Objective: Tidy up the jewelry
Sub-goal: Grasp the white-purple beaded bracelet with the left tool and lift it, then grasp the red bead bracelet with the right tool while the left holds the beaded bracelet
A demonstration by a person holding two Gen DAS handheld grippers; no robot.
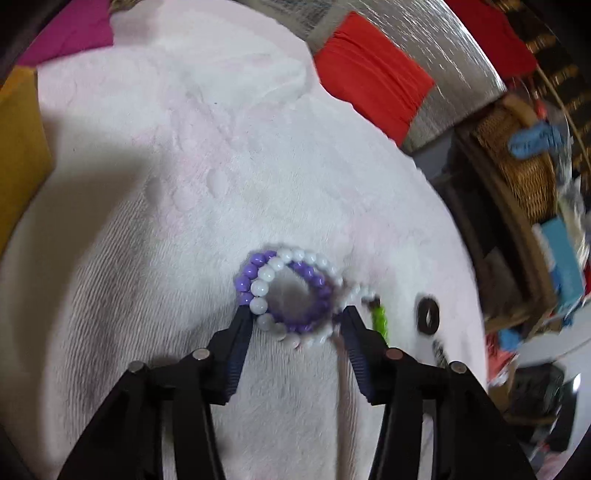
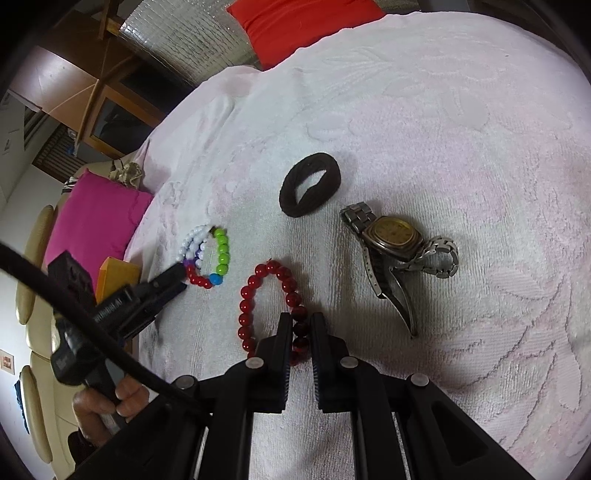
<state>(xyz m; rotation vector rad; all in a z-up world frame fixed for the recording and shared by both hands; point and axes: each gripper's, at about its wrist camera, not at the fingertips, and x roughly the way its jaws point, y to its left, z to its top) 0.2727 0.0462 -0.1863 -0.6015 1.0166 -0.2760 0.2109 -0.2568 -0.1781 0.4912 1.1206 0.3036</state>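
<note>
A bead bracelet [image 1: 258,280] of purple, white, green and red beads lies on the white towel [image 1: 147,184]. My left gripper [image 1: 295,314] is open, its tips on either side of the bracelet's near edge; the left fingertip [image 1: 243,314] touches a bead. From the right wrist, the same bracelet [image 2: 207,254] shows at the left with the left gripper [image 2: 181,278] at it. My right gripper [image 2: 301,325] is shut on a dark red bead bracelet [image 2: 251,295] lying on the towel [image 2: 443,110]. A metal watch [image 2: 391,236] and a black hair tie [image 2: 310,184] lie beyond.
The hair tie [image 1: 428,314] lies right of the left gripper. A red cushion [image 2: 303,26], a pink cushion [image 2: 96,221] and an orange one [image 2: 118,273] edge the towel. A wicker basket [image 1: 517,158] stands beyond its right edge. A person's hand [image 2: 110,402] holds the left gripper.
</note>
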